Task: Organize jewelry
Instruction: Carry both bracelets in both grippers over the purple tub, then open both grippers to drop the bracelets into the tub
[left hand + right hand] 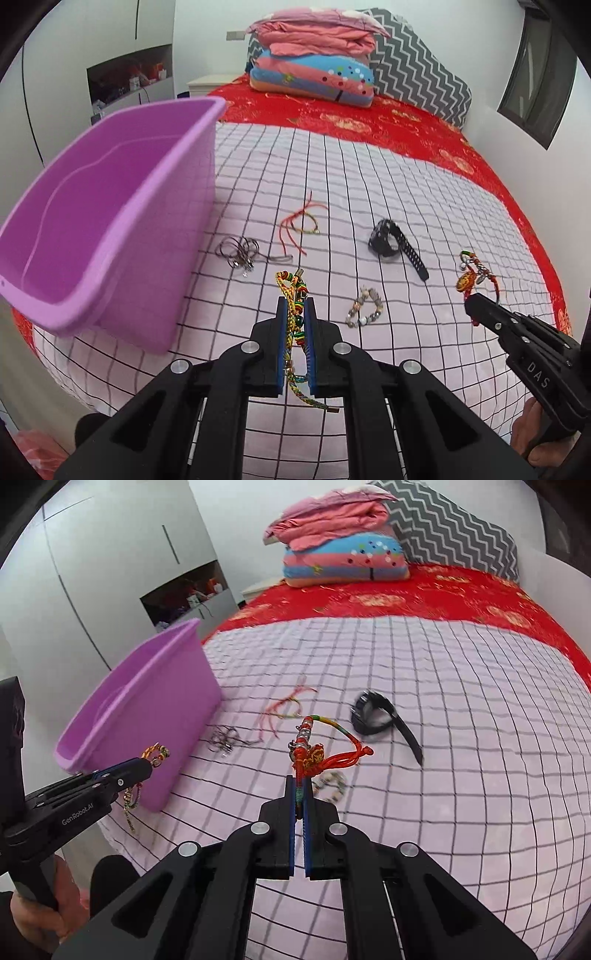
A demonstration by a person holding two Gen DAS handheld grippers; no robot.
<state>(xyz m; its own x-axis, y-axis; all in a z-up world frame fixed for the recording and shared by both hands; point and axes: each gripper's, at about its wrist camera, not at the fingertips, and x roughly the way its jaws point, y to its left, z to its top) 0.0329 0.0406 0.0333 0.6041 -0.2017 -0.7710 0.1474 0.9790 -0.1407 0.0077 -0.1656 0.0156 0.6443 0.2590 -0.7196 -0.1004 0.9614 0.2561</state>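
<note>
My left gripper (296, 301) is shut on a gold braided bracelet (291, 291) with green, red and yellow beads; its tail hangs below the fingers. It shows again in the right wrist view as the left gripper (147, 764) beside the purple tub (147, 701). My right gripper (300, 781) is shut on a red knotted bracelet (317, 753) with silver beads, lifted above the bed; in the left wrist view the right gripper (471, 304) holds the red bracelet (467, 280) at the right. The purple tub (92, 221) stands at the left, nothing visible inside.
On the checked sheet (369, 184) lie a bundle of wire rings (240, 251), a red string bracelet (301, 221), a black watch (391, 242) and a stone bead bracelet (364, 308). Folded quilts (314, 55) and a zigzag pillow lie at the bed's head. A hand (40, 915) grips the left handle.
</note>
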